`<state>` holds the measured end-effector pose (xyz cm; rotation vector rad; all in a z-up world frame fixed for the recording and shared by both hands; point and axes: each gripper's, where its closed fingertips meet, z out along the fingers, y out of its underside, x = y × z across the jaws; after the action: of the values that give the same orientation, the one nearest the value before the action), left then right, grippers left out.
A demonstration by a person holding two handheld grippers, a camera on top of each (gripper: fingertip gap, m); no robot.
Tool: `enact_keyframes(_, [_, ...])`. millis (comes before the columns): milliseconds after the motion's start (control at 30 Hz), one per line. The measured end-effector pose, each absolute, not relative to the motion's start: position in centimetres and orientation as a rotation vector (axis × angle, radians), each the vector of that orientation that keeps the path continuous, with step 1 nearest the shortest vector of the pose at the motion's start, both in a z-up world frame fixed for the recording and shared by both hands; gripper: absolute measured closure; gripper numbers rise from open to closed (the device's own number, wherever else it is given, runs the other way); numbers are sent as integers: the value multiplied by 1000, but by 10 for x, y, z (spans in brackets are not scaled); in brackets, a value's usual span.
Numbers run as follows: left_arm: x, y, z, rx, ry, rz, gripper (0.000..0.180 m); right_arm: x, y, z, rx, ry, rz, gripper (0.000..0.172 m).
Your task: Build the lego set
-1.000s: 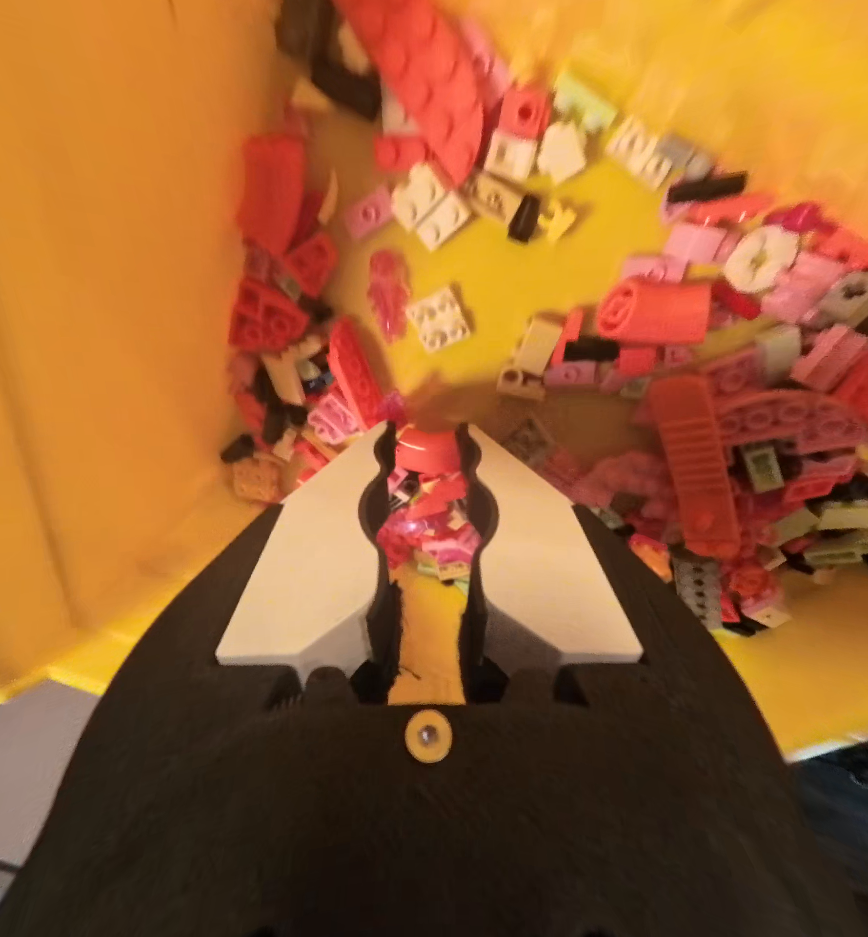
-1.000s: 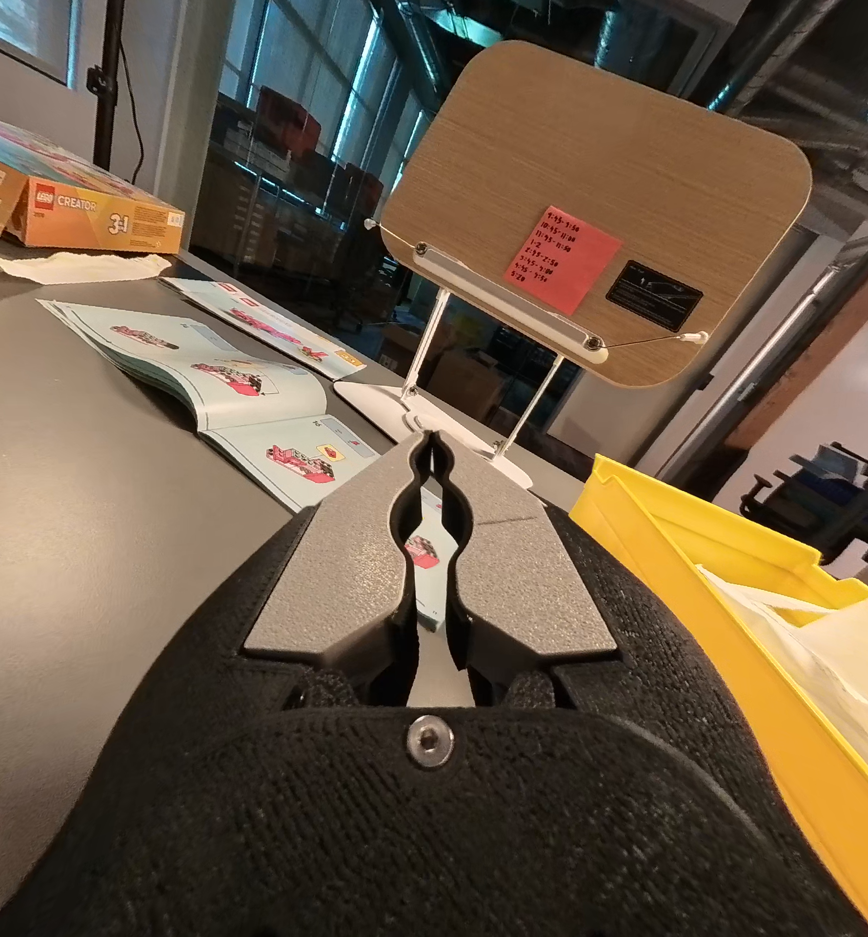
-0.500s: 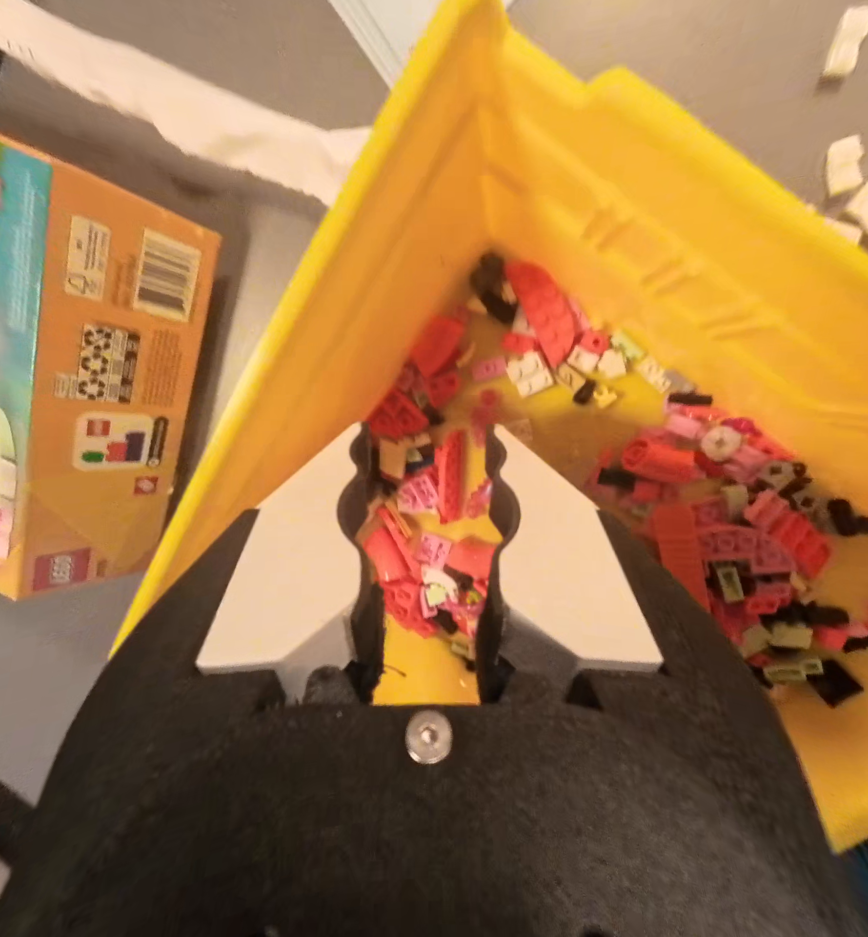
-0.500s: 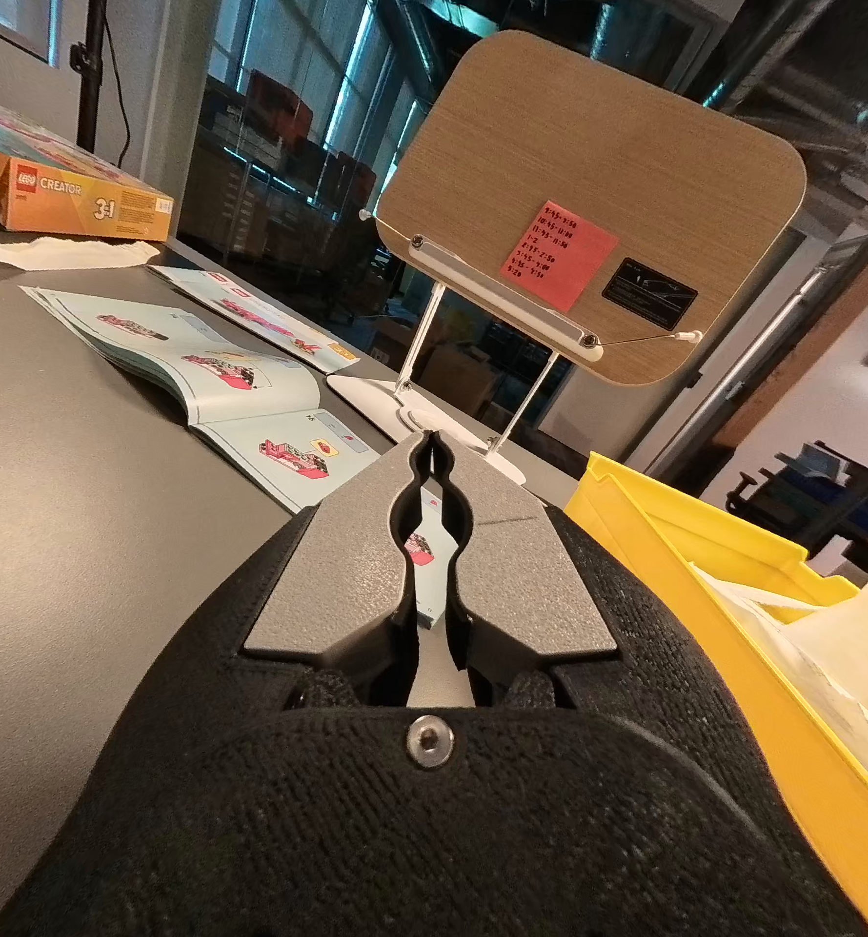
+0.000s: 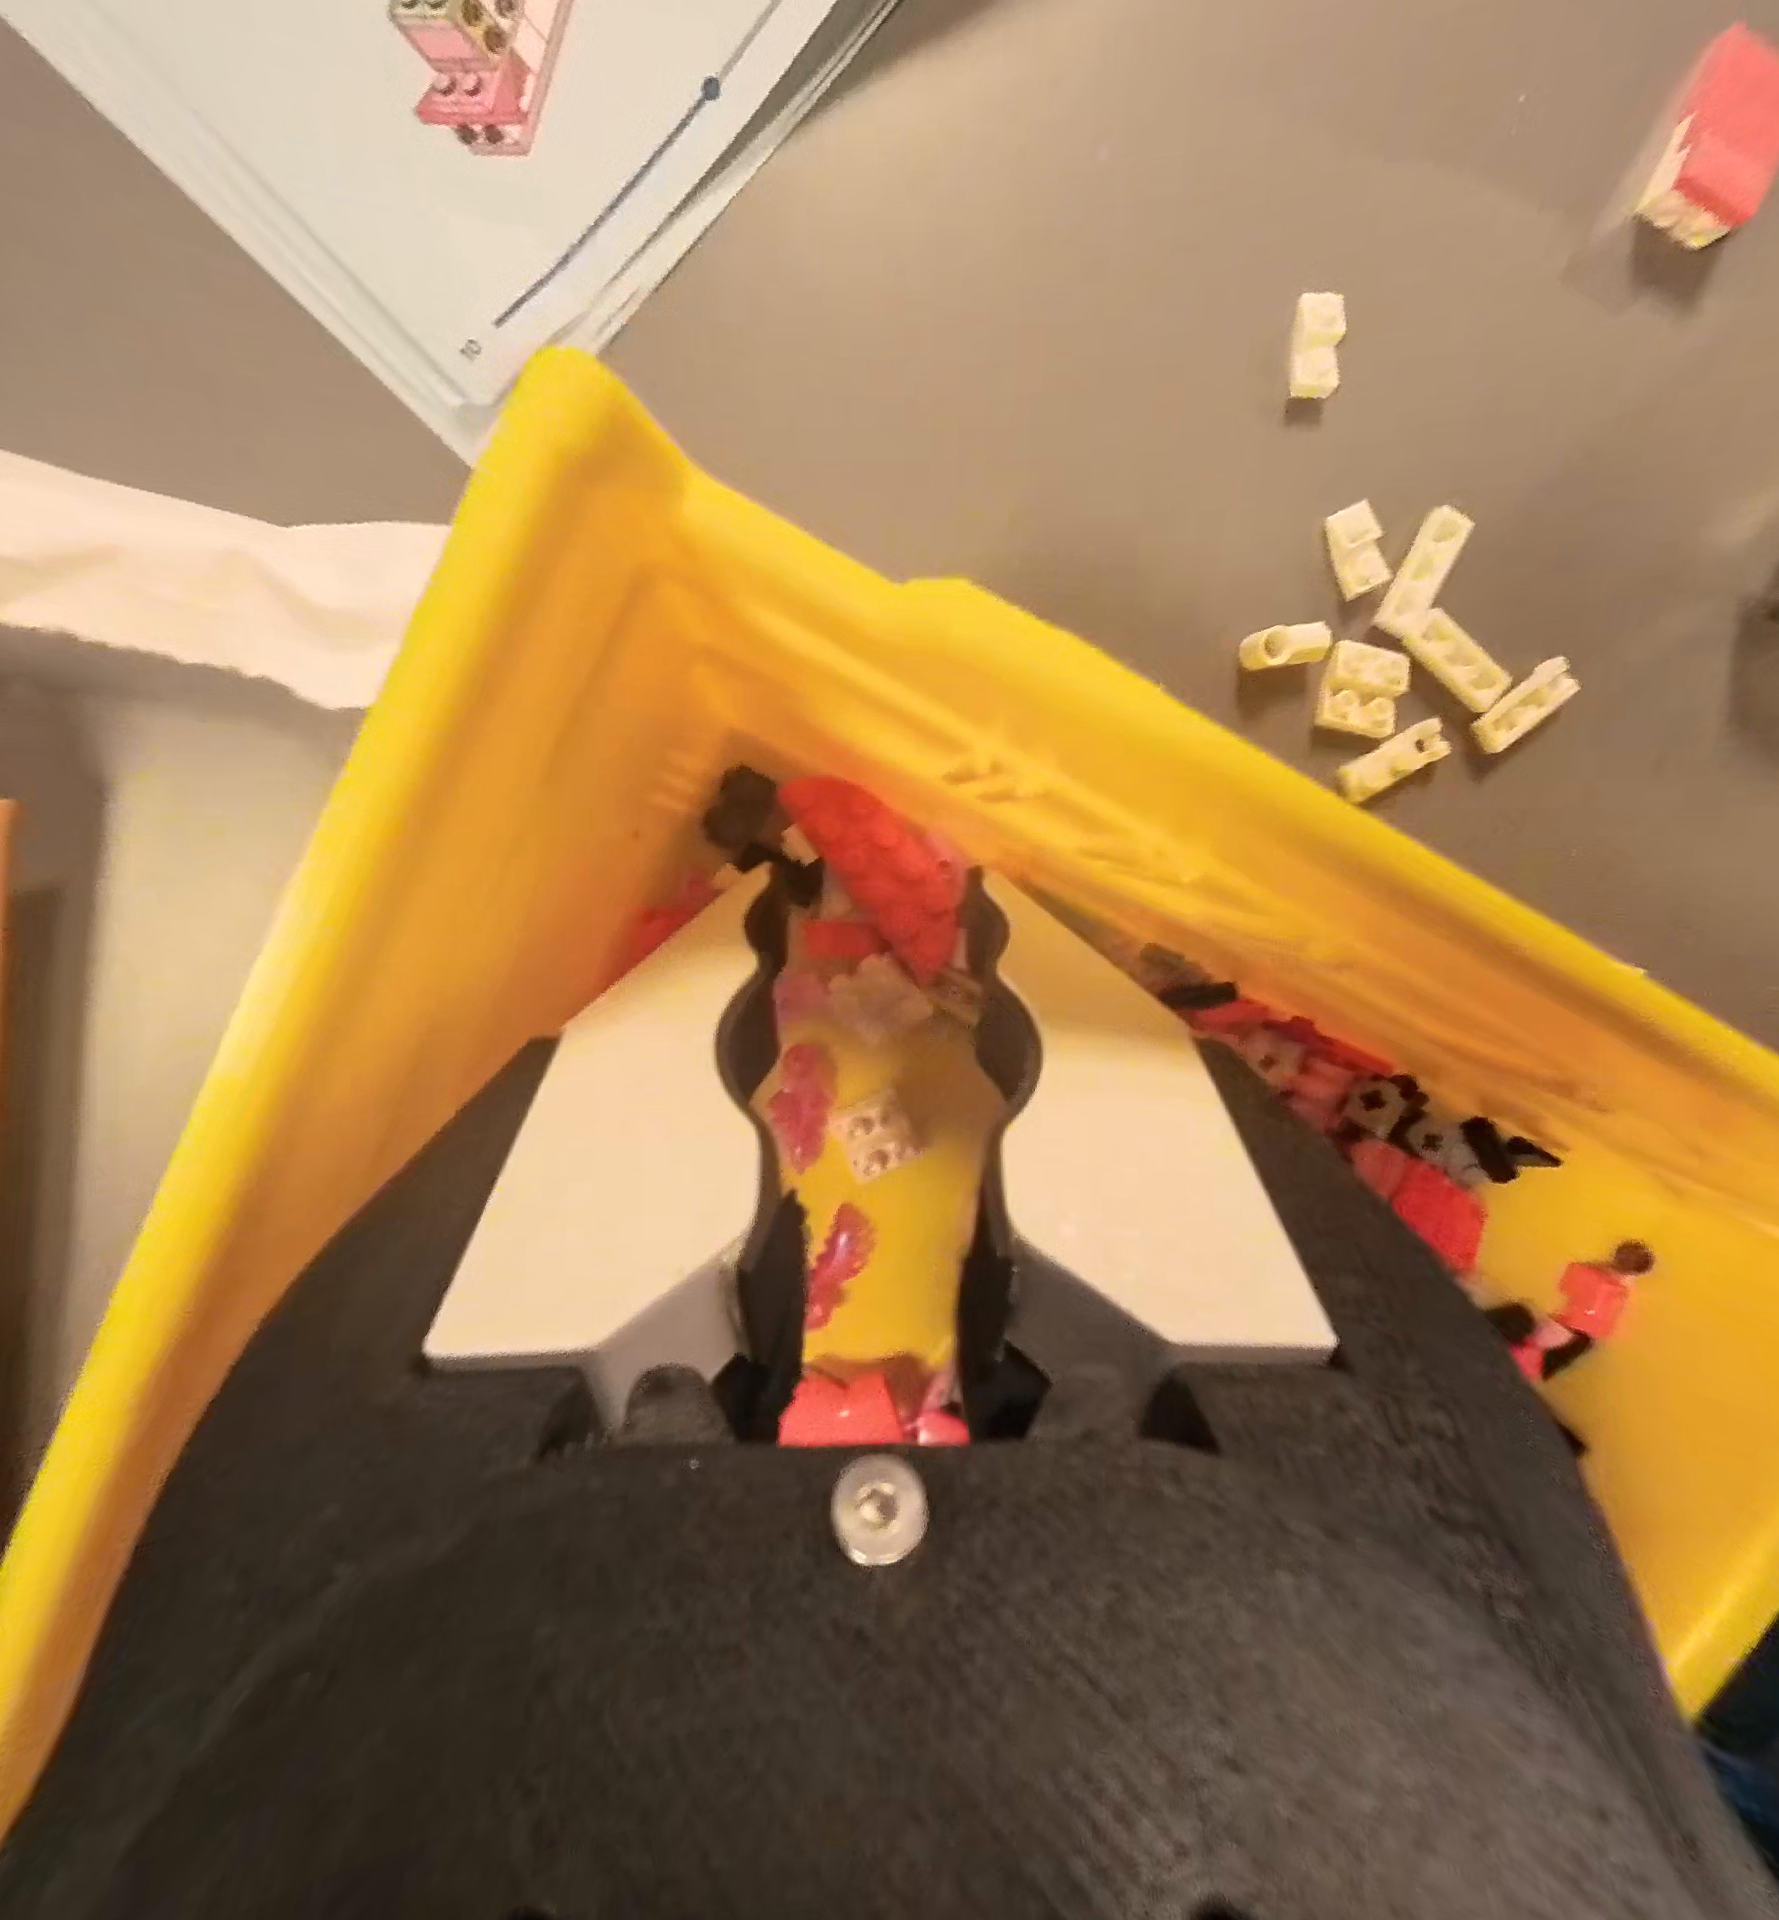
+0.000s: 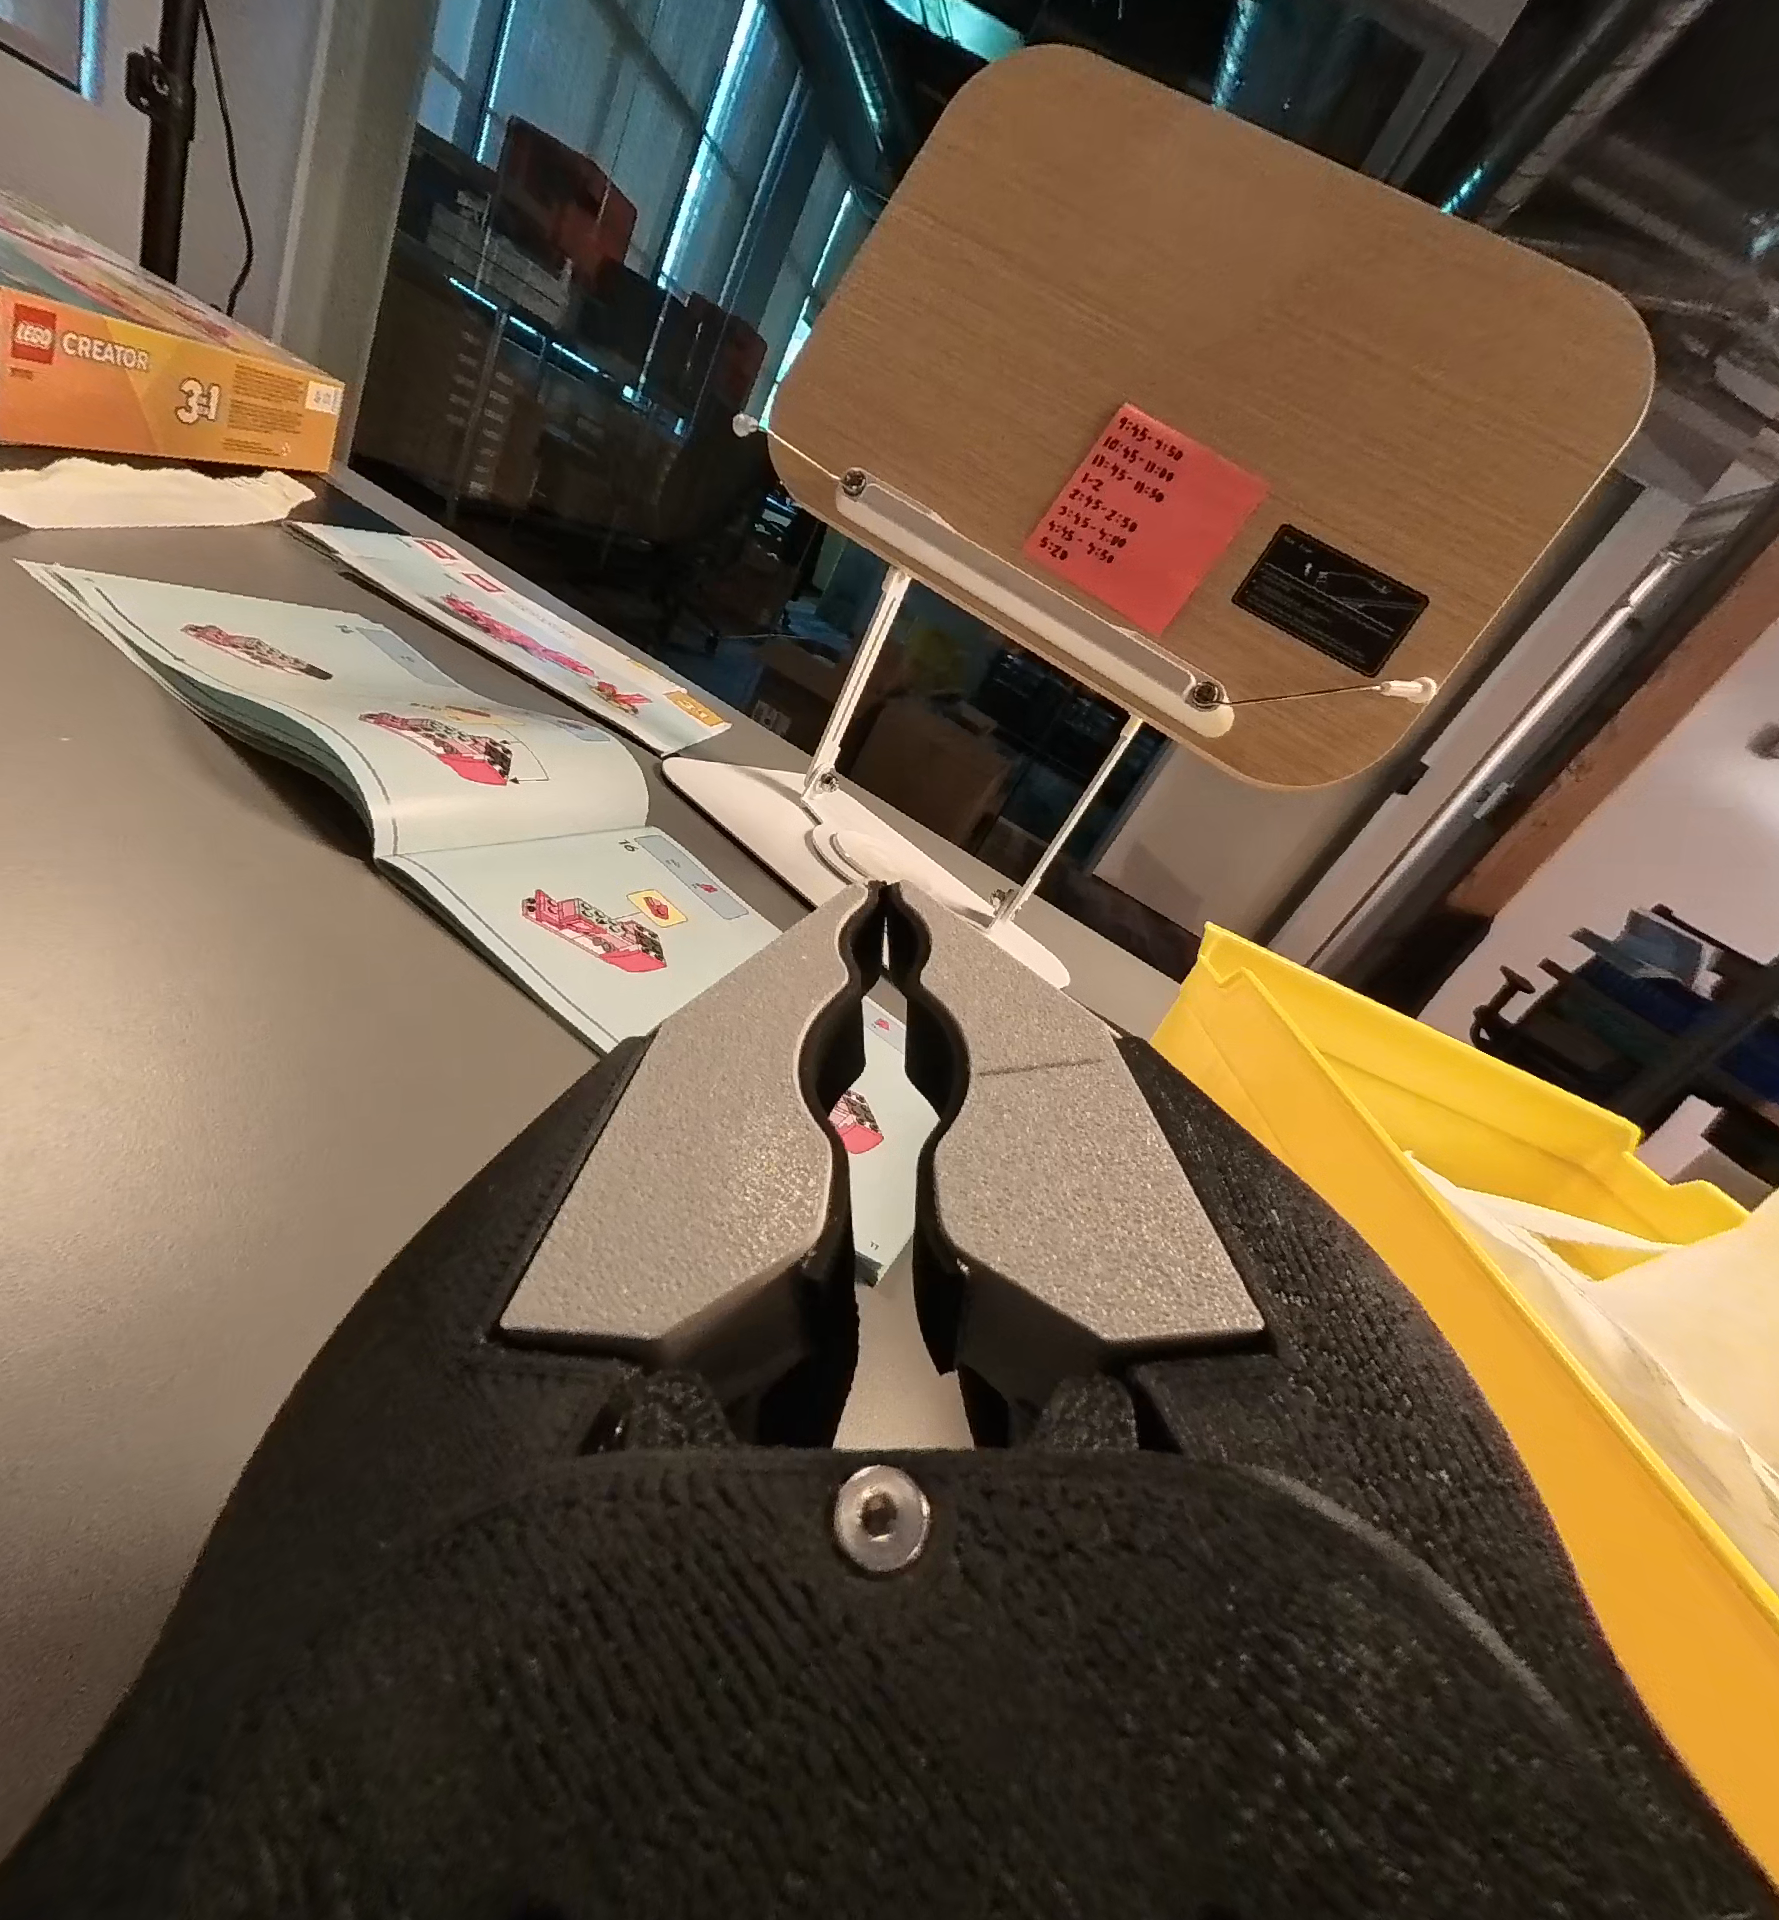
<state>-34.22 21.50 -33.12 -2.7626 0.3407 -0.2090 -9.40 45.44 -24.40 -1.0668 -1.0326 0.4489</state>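
Two risks, biggest thing first. The grey worktop is crowded. The yellow bin sits close to a stack of pale-blue booklets and a crumpled paper towel, so a bump on the bin wall could shove it into them.

The left hand-held gripper hangs above the bin's far corner with its jaws apart and nothing clamped. Through the gap show a red curved plate, a small white brick and pink bits, all lying on the bin floor. The pile is dense and the view is blurred. Closing in there could catch two pieces at once or wedge a fingertip against the bin wall.

The right hand-held gripper is clenched on nothing, low over the worktop. It is just beside an open booklet and near the white foot of a wooden book stand. A forward sweep could scuff the page or knock the stand.

Loose cream bricks and a small red-and-white build lie on the open worktop beyond the bin. They look easy to scatter.
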Motion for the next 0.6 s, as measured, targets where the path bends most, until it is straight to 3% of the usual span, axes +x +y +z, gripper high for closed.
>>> enact_keyframes(167, [-344, 213, -338, -2813, 381, -108, 143, -94, 455, -244, -1068, -1031, 445, 172])
enact_keyframes(233, [-349, 206, -340, -2848, 437, -31, 164, -94, 455, -244, -1068, -1031, 442, 172])
enact_keyframes(600, [-394, 117, -340, -3210, 118, -17, 166, -94, 455, -244, -1069, -1030, 440, 172])
